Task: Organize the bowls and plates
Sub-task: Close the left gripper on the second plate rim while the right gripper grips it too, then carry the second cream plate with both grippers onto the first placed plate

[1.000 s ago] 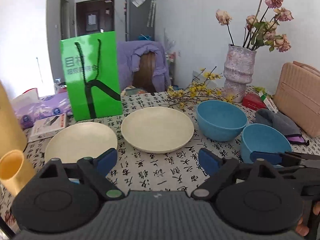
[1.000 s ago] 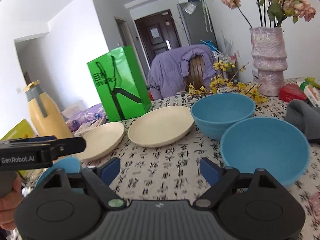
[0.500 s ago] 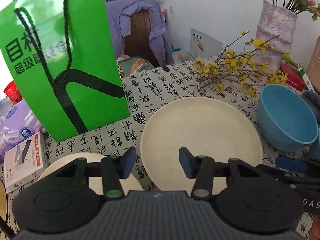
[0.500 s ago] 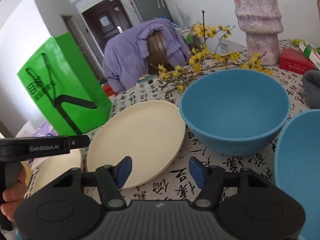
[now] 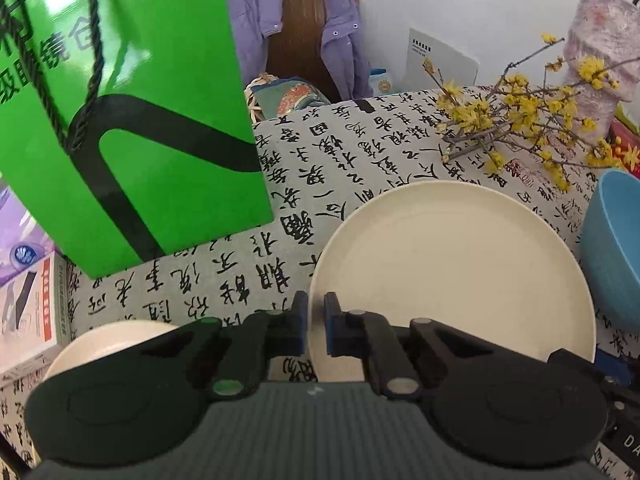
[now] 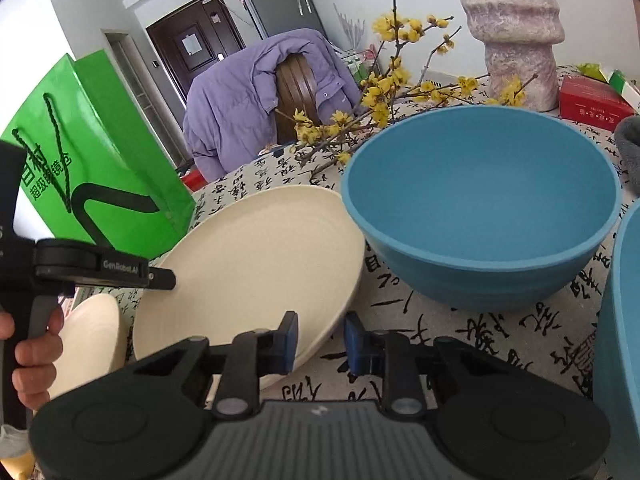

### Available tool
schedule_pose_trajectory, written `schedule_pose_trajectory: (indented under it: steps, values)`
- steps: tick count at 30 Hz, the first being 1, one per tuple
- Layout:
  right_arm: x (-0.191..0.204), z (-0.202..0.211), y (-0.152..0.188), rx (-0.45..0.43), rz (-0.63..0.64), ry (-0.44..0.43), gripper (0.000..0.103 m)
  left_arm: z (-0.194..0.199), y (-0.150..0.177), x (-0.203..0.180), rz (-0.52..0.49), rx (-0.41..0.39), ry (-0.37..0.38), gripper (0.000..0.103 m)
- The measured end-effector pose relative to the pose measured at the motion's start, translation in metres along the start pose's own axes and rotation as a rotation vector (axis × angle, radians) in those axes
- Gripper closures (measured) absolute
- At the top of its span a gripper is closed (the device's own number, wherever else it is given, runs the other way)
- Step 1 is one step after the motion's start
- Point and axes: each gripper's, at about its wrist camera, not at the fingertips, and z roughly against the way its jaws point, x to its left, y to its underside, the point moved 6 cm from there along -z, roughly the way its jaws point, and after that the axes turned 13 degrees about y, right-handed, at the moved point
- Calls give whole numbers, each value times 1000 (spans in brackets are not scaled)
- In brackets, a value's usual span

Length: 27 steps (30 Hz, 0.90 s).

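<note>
A large cream plate [image 5: 452,276] lies on the calligraphy-print cloth between a smaller cream plate [image 5: 112,344] and a blue bowl [image 5: 612,252]. My left gripper [image 5: 316,312] is shut on the large plate's left rim, which shows in the slit between the pads. In the right wrist view the same plate [image 6: 256,264] looks tilted. My right gripper [image 6: 320,336] straddles its near right rim with the jaws closing, and cloth still shows beside the right pad. The big blue bowl [image 6: 480,208] sits just right of the plate. A second blue bowl [image 6: 624,340] cuts in at the right edge.
A green paper bag [image 5: 120,120] stands close behind the plates on the left. Yellow-flowered twigs [image 5: 520,128] and a pink vase [image 6: 516,32] are at the back right. A red box [image 6: 592,100] is beside the vase. A hand [image 6: 32,340] holds the left gripper.
Both grippers came forward and down onto the large cream plate. Their jaws went from wide apart to narrow: the left shut on the rim, and the right drew in around it.
</note>
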Motion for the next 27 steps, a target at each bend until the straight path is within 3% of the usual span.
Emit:
schedule_pose_trajectory:
  steps: [11,23,27]
  values:
    - [-5,43,0,14,5,-71,86,79,18,-20,7,-48,-62,97]
    - [-29,159,20,-65,100,-157,87,190,93,-82,149,-152,-135,96]
    - [-55,192,25,-94,163,-173,87,210,119,-113,189,-175,-115,97]
